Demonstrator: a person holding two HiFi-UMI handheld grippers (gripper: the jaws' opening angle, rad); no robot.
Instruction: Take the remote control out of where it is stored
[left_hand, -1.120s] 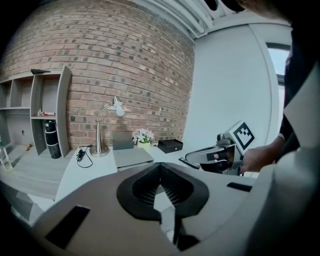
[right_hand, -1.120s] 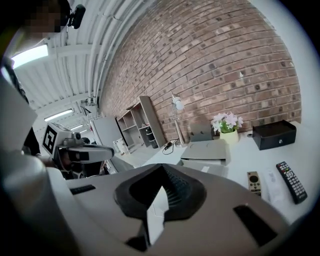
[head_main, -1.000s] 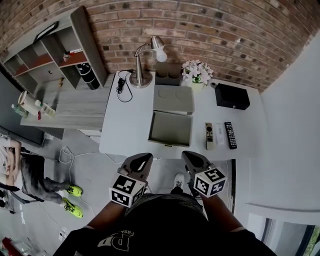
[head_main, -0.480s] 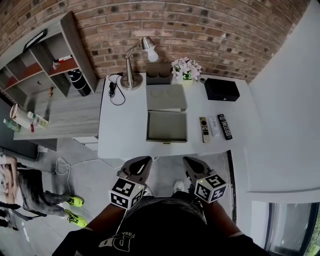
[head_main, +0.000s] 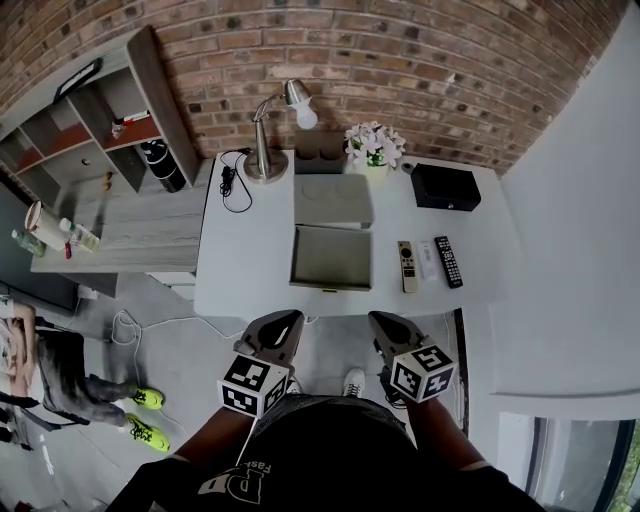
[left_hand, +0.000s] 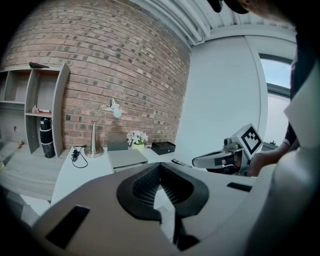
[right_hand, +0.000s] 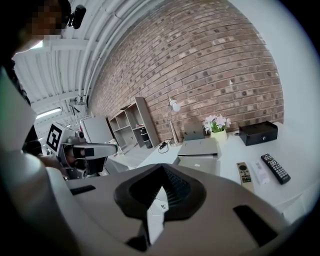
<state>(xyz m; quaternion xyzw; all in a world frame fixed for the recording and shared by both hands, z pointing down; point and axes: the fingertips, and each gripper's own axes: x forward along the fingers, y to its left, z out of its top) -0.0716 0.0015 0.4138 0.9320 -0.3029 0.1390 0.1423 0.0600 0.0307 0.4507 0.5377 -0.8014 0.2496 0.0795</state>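
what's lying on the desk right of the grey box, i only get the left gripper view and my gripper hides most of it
Observer: The head view shows a light remote, a small white item and a black remote, side by side.
Operator: anything in the open tray
Observer: The open tray looks empty from above.
Operator: right gripper holding something
Observer: No, the right gripper has its jaws shut with nothing between them.

Red brick wall (head_main: 420, 60) at the back, white desk (head_main: 240, 270) against it w/ a silver desk lamp (head_main: 265, 170). Wooden shelf unit (head_main: 150, 80) to the left, grey floor (head_main: 170, 335) below — white wall (head_main: 570, 230) right, window (head_main: 585, 465) low in the corner.
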